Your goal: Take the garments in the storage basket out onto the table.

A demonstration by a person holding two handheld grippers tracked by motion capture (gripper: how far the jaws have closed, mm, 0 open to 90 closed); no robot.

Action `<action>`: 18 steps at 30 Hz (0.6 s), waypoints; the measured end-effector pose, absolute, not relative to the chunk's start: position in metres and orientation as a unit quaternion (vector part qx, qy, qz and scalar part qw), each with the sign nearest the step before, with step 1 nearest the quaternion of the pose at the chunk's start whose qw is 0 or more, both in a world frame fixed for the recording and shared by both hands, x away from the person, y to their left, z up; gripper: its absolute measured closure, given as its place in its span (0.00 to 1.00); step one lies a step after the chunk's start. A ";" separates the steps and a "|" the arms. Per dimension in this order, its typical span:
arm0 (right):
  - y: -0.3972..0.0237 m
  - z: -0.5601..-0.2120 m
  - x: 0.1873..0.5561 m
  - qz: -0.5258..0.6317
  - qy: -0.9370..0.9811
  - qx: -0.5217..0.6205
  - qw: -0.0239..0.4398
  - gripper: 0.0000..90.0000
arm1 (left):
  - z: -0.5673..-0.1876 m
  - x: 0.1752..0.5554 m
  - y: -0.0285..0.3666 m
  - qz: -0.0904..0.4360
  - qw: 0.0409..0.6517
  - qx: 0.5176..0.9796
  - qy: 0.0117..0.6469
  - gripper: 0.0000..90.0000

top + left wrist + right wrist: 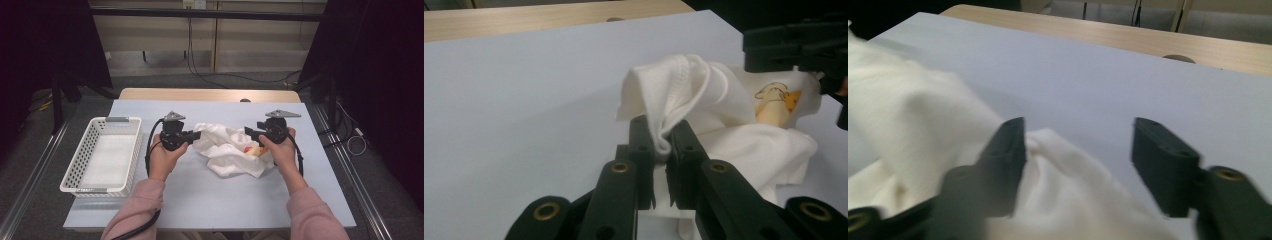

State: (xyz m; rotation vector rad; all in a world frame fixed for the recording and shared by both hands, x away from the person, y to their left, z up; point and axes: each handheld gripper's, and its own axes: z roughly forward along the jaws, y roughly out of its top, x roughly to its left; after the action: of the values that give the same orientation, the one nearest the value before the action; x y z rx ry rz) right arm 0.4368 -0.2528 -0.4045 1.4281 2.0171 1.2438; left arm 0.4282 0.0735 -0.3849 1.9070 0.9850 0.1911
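Left gripper clamps a fold of the white cloth; at 3 o'clock, right gripper stands open, cloth edge between its jaws.

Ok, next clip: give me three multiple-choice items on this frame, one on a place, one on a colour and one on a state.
1. Where does the basket stand relative to the white cloth?
A. at the table's left side
B. at its right side
C. on top of the cloth

2. What colour is the basket?
A. blue
B. white
C. black

3. How do the two grippers stand?
A. both open
B. left gripper shut on the cloth, right gripper open
C. left open, right shut on the basket

Key: 1 A, the high view shows it left of the cloth, apart from it. 2 B, its perforated walls are white. 3 B, the left gripper view shows a fold pinched between the jaws; the right gripper view shows a wide gap over the cloth.
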 end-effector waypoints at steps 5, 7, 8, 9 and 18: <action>-0.249 -0.424 0.457 0.408 0.739 0.516 0.146 0.59 | -0.385 0.428 0.081 0.078 0.458 0.797 0.386 0.92; -0.251 -0.429 0.456 0.415 0.744 0.513 0.106 0.92 | -0.385 0.428 0.082 0.076 0.458 0.795 0.390 0.92; -0.252 -0.430 0.454 0.411 0.750 0.508 0.099 0.99 | -0.386 0.426 0.080 0.071 0.472 0.780 0.404 0.92; -0.252 -0.428 0.451 0.405 0.753 0.508 0.101 0.99 | -0.386 0.426 0.080 0.073 0.472 0.780 0.404 0.92; -0.295 -0.402 0.413 0.430 0.712 0.518 0.198 1.00 | -0.386 0.424 0.077 0.071 0.467 0.786 0.399 0.92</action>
State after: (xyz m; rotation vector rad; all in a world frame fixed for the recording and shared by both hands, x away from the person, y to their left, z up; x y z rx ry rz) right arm 0.4130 -0.2954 -0.4020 1.4507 1.9925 1.2035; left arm 0.4240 0.0765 -0.3857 1.9297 0.9784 0.1731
